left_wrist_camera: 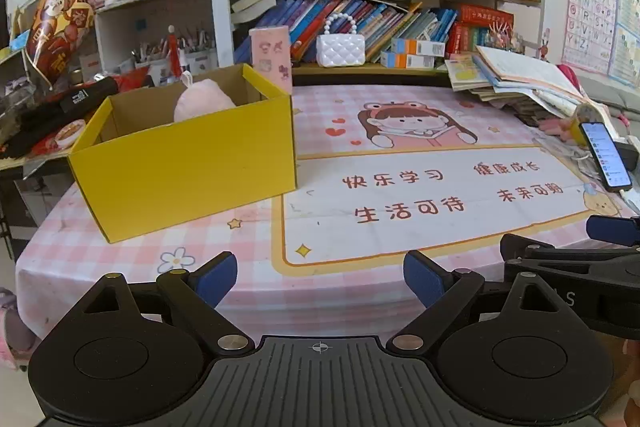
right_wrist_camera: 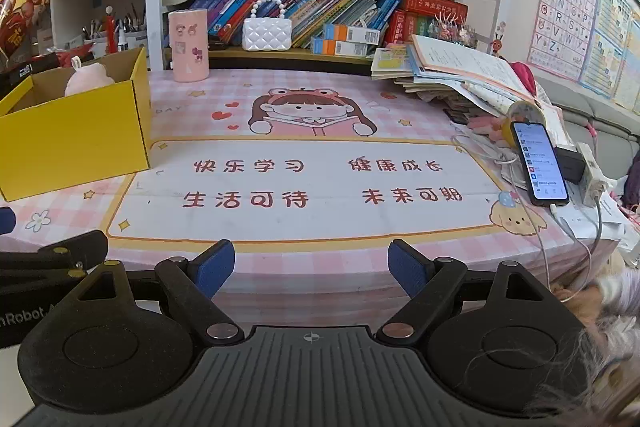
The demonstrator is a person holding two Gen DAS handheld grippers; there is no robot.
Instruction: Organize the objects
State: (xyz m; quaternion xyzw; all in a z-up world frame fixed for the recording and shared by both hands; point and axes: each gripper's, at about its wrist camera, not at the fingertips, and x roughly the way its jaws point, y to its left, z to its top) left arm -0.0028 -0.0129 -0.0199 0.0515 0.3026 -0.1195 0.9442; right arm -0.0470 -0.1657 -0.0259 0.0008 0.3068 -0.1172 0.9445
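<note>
A yellow cardboard box point(left_wrist_camera: 184, 163) stands open on the left of the table, and a pink plush toy point(left_wrist_camera: 202, 103) lies inside it; the same box point(right_wrist_camera: 76, 135) and plush toy point(right_wrist_camera: 86, 79) show at the left of the right wrist view. My left gripper point(left_wrist_camera: 320, 281) hovers open over the table's near edge with nothing between its blue pads. My right gripper point(right_wrist_camera: 311, 269) is open and empty too, beside the left one and to its right. A pink cylindrical holder point(right_wrist_camera: 188, 45) stands at the back of the table.
The table wears a pink checked cartoon mat point(right_wrist_camera: 312, 183). A phone point(right_wrist_camera: 540, 163) with cables and a power strip lies at the right edge, behind it a pile of books and papers point(right_wrist_camera: 452, 71). Bookshelves with a white quilted handbag point(right_wrist_camera: 267, 33) line the back.
</note>
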